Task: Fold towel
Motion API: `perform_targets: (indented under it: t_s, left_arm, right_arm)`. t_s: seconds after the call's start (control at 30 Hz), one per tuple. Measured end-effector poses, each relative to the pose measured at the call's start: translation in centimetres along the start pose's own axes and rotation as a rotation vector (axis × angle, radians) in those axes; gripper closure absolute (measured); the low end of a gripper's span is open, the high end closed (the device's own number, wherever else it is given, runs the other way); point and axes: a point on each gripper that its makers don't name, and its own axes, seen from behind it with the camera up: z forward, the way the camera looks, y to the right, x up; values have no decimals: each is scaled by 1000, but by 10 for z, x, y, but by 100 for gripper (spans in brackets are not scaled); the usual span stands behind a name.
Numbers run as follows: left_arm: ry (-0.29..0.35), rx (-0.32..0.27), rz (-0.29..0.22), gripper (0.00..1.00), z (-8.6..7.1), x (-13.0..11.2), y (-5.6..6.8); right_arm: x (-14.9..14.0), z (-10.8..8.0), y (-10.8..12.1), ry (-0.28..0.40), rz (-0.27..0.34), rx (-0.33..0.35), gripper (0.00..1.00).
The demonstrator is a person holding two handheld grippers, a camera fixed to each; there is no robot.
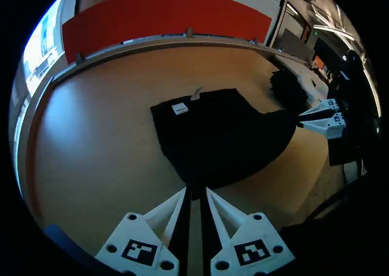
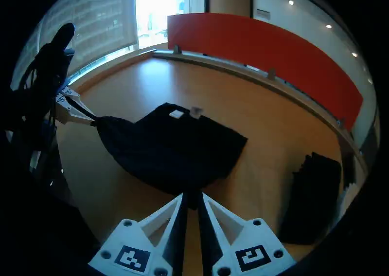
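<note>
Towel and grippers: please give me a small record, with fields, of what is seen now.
table: wooden, light brown
towel: black, white tag on top, lying on the table, two corners pulled outward
left gripper: fingers closed on one towel corner
right gripper: fingers closed on another towel corner
behind table: red panel
other: pile of dark cloth, apart from the towel
</note>
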Motion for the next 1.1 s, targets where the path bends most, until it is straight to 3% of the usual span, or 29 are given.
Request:
perform_targets:
  t_s: [0.2, 0.4, 0.8, 1.1]
  left_arm:
    - [8, -12, -37, 87, -13, 1, 5]
    - [11, -17, -55, 87, -17, 0, 5]
    - [31, -3, -70, 87, -8, 21, -2]
    - [53, 16, -86, 87, 16, 48, -17]
  right_arm:
    - [0, -11, -5, -6, 11, 10, 86]
    - [-2, -14, -7, -12, 20, 16, 86]
    - [9, -4, 5, -17, -6, 0, 86]
    - [23, 23, 27, -29, -10, -12, 86]
